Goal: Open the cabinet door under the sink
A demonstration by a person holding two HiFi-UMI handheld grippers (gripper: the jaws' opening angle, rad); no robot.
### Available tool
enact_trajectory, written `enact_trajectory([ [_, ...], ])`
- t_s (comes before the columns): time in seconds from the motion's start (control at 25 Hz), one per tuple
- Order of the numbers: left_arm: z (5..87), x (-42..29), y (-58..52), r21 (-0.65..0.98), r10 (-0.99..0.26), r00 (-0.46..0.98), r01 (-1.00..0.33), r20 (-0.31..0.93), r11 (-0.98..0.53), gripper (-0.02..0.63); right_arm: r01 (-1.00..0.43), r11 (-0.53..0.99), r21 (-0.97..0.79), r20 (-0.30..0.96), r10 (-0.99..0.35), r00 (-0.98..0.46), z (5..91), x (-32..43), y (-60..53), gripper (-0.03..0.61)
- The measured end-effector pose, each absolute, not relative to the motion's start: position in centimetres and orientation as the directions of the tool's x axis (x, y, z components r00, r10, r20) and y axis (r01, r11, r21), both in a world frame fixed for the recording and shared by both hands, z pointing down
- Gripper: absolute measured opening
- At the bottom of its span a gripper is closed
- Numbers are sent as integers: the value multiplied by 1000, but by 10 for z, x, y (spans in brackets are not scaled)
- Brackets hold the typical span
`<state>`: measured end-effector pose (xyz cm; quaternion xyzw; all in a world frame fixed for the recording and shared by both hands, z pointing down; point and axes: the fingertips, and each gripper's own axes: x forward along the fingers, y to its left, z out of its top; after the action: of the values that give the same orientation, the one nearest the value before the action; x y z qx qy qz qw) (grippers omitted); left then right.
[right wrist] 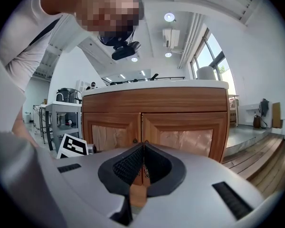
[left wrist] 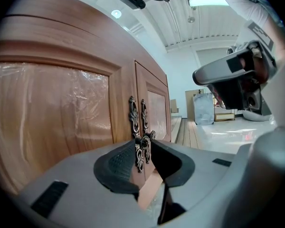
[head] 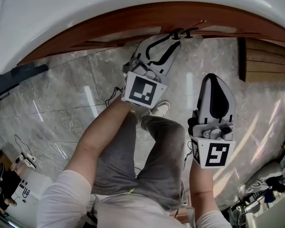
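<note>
From my head, the white sink [head: 85,13] bulges across the top and hides most of the wooden cabinet [head: 133,25] beneath it. My grey trouser legs [head: 152,156] and one pale shoe [head: 159,109] stand on the marble floor [head: 61,94], with loose cables [head: 42,148] at the left and wooden steps [head: 268,56] at the right. My left gripper [head: 182,33] reaches right up to the cabinet front, while my right gripper [head: 213,77] hangs well apart from it. Along my left gripper's jaws the cabinet door [left wrist: 52,122] runs slantwise: reddish-brown wood, a framed panel under crinkled plastic film, its twin just beside it. Two ornate dark metal handles [left wrist: 132,113] stand upright either side of the seam. My jaws are released, spread around one of the round knobs [left wrist: 145,142], which sits between the pads and close to both. Along my right gripper's jaws both doors face me square-on and closed under the white top. The pads there are clenched tip to tip on nothing, and the left gripper's marker cube [right wrist: 72,146] shows at lower left.
</note>
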<state>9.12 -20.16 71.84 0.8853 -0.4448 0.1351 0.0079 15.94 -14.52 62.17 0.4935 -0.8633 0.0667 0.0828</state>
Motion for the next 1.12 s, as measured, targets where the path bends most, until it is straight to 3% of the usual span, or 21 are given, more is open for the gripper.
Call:
enact_trajectory([
  [0.36, 722, 93, -201, -143, -781, 581, -774, 229, -617, 72, -858, 513, -42, 210, -835, -509, 633, 156, -150, 32],
  [1.12, 721, 93, -194, -121, -748, 625, -744, 224, -658, 48, -863, 505, -25, 196, -844, -499, 645, 161, -161, 32],
])
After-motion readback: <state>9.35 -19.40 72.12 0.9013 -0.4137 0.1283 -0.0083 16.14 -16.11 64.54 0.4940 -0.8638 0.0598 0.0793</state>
